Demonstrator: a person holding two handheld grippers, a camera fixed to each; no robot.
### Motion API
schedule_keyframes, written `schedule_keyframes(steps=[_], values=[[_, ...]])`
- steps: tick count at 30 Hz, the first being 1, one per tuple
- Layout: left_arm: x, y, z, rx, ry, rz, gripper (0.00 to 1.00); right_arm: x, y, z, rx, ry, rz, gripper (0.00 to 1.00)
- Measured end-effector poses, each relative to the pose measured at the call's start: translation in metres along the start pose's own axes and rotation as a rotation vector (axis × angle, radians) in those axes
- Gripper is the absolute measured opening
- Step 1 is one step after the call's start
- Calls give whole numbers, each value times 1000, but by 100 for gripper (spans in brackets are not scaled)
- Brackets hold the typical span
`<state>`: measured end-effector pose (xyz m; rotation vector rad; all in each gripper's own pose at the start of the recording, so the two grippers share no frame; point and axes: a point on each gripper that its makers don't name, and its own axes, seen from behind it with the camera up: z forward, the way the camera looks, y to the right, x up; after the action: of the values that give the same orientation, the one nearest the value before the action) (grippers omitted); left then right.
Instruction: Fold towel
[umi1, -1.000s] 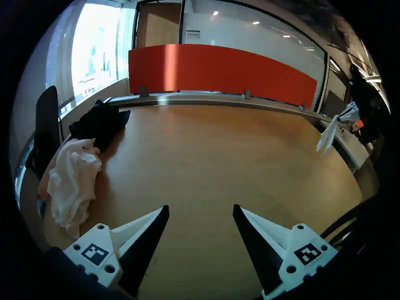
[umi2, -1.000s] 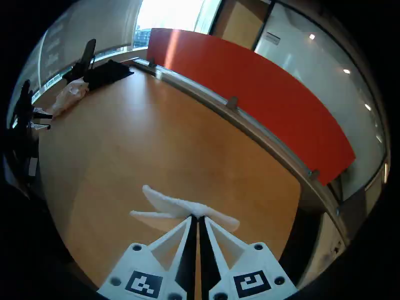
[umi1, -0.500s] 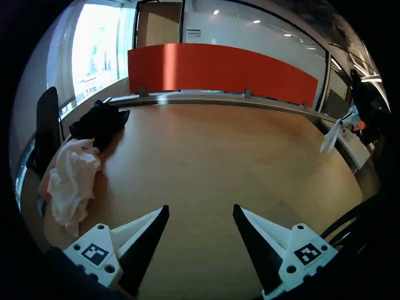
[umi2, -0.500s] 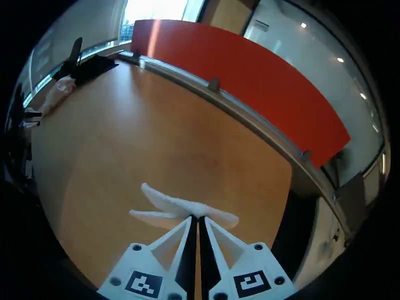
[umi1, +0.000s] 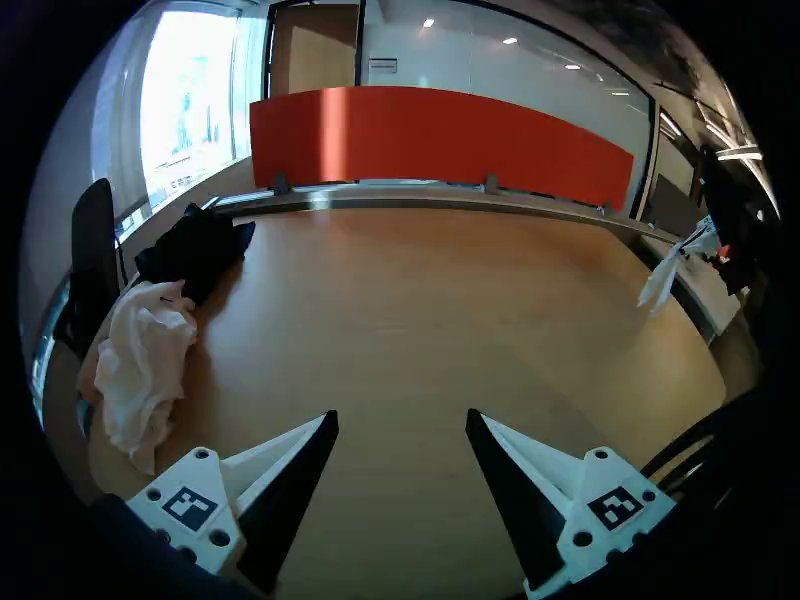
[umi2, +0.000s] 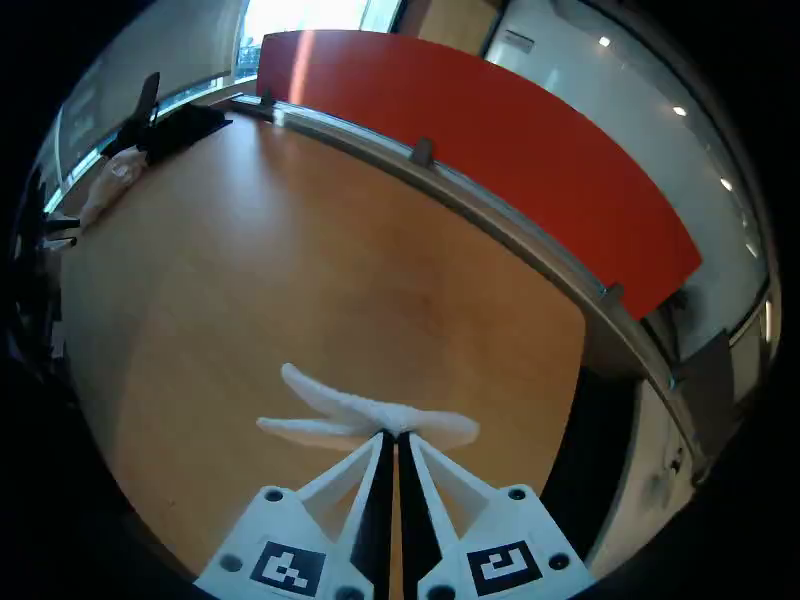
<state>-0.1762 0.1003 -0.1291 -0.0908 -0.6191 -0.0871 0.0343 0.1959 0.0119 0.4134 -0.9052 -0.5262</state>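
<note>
My right gripper (umi2: 392, 437) is shut on a white towel (umi2: 368, 417), whose bunched cloth sticks out to both sides of the fingertips above the wooden table (umi2: 300, 290). In the left gripper view that same towel (umi1: 662, 282) hangs small and white at the far right, held by the right gripper (umi1: 700, 243). My left gripper (umi1: 400, 420) stands open low over the table (umi1: 420, 320), with nothing between its fingers.
A crumpled pile of white and pale pink cloth (umi1: 140, 370) lies at the table's left edge, with a black garment (umi1: 195, 250) behind it. A red partition (umi1: 440, 140) runs along the table's far side. A dark chair (umi1: 90, 260) stands at the left.
The right gripper has swung slightly with the towel, so the table and partition shifted in its view. In the left gripper view the hanging towel drifted a little. The left gripper barely moved.
</note>
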Motion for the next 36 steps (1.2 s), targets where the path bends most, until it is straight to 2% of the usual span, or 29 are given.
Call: schedule_keyframes(steps=[9, 22, 36], values=[[1, 4, -1, -2, 0, 8, 95, -49, 0, -1, -3, -55, 23, 3], [1, 9, -1, -6, -11, 30, 95, -138, -2, 10, -15, -169, 127, 3], [-4, 8, -5, 7, -26, 45, 95, -204, -3, 21, -40, -287, 192, 3]])
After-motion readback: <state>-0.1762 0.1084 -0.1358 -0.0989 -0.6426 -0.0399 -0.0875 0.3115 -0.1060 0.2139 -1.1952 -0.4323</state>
